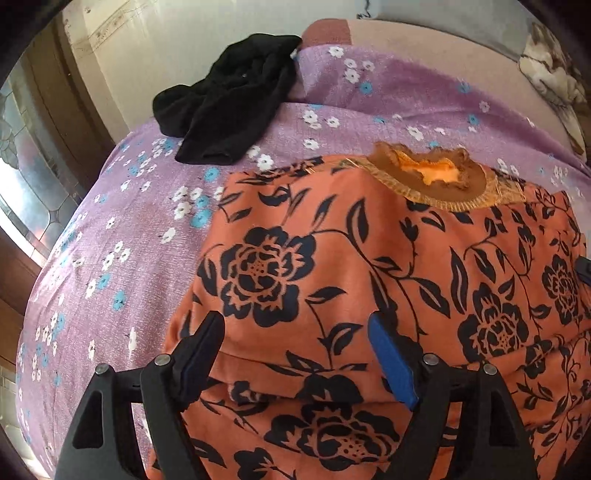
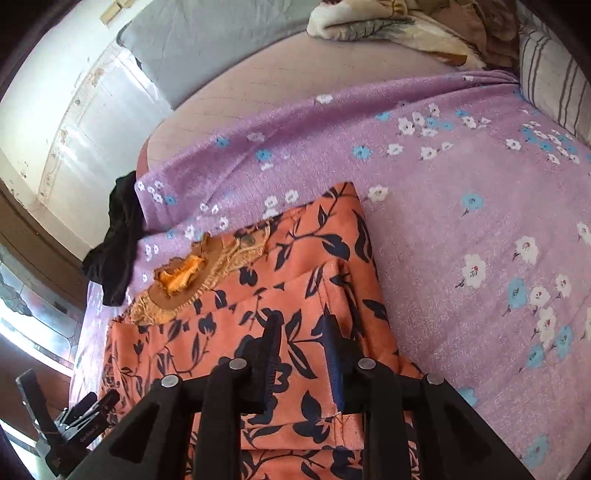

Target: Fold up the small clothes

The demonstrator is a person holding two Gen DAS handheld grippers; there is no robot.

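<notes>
An orange garment with black flowers [image 1: 369, 295] lies partly folded on the purple floral bedsheet [image 1: 129, 240]; its brown fringed neckline [image 1: 436, 184] faces away. My left gripper [image 1: 295, 339] is open just above the garment's near left part, holding nothing. In the right wrist view the same garment [image 2: 295, 266] shows a folded flap, and my right gripper [image 2: 303, 332] hovers over it with jaws apart, empty. The left gripper [image 2: 74, 417] shows at the lower left there.
A black garment [image 1: 229, 99] lies crumpled at the sheet's far left edge and shows in the right wrist view [image 2: 114, 243]. A grey pillow [image 2: 207, 40], a patterned blanket [image 2: 388, 22] and a striped pillow [image 2: 554, 81] sit at the far side. A window [image 1: 22, 166] is on the left.
</notes>
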